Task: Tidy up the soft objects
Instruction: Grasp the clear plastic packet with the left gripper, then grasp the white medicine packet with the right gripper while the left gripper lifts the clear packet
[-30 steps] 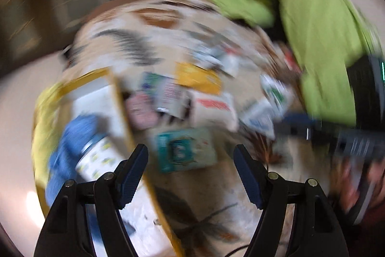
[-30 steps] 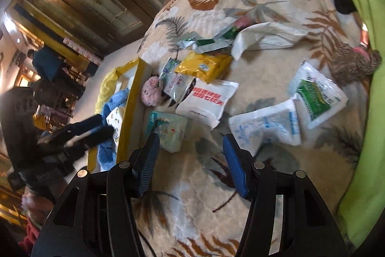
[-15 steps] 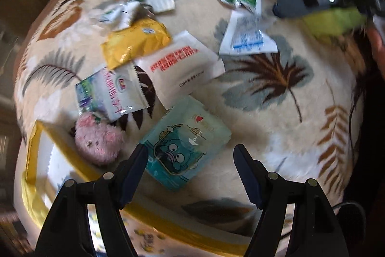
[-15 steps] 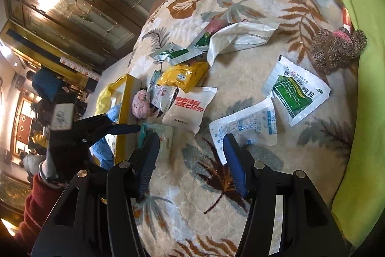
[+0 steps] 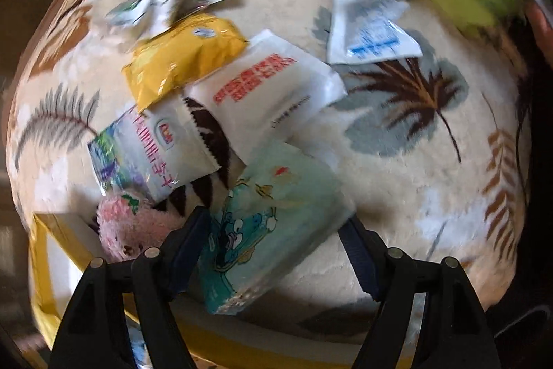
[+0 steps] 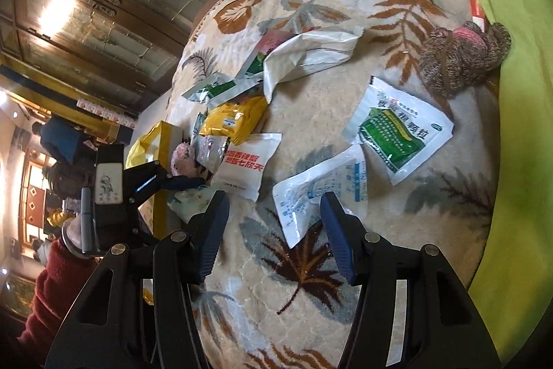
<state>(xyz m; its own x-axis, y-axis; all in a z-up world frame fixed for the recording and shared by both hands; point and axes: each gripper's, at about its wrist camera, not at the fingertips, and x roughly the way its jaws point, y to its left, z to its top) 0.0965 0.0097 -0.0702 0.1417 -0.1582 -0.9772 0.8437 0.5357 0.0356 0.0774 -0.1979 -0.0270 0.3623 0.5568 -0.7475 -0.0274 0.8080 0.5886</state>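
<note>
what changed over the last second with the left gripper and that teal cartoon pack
The left gripper swung in from over the yellow box and came down on the teal cartoon pack, which now sits between its open fingers, not yet clamped. The right gripper drifted toward the white-and-blue sachet, open and empty. The packets, pink plush toy and blanket lie as before.

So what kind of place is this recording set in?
Probably a home living room or bedroom: a plush leaf-print blanket strewn with sachets, a green quilt alongside, and ornate glass-panelled wooden doors behind.
</note>
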